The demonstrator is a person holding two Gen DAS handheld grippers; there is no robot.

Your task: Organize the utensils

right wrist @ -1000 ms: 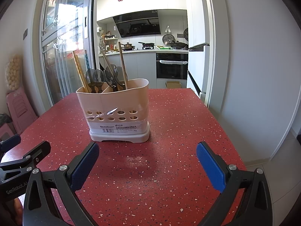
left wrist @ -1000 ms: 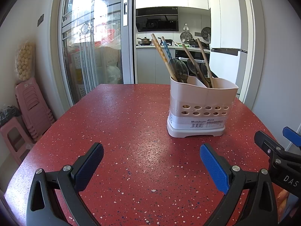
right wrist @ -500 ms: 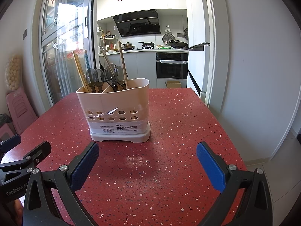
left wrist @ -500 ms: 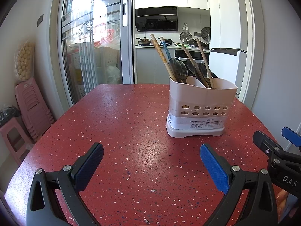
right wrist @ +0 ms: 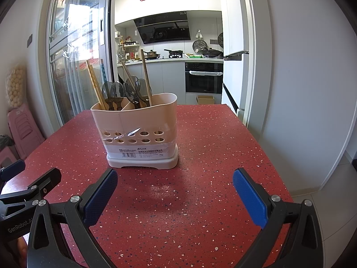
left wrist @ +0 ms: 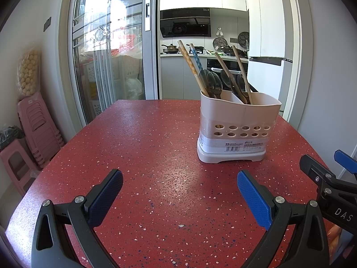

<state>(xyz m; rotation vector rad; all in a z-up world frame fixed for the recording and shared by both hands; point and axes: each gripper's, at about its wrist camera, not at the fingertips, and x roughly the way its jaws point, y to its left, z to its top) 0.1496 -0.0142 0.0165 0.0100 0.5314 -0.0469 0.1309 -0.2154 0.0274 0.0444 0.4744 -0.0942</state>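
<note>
A beige utensil holder with two compartments stands upright on the red speckled table; it also shows in the right wrist view. Wooden chopsticks and dark translucent spoons stand in both compartments. My left gripper is open and empty, well in front of the holder and to its left. My right gripper is open and empty, in front of the holder and to its right. Each gripper shows at the edge of the other's view.
The table's right edge drops to a tiled floor beside a white wall. Pink plastic stools stand stacked at the left by a glass sliding door. A kitchen with an oven lies behind.
</note>
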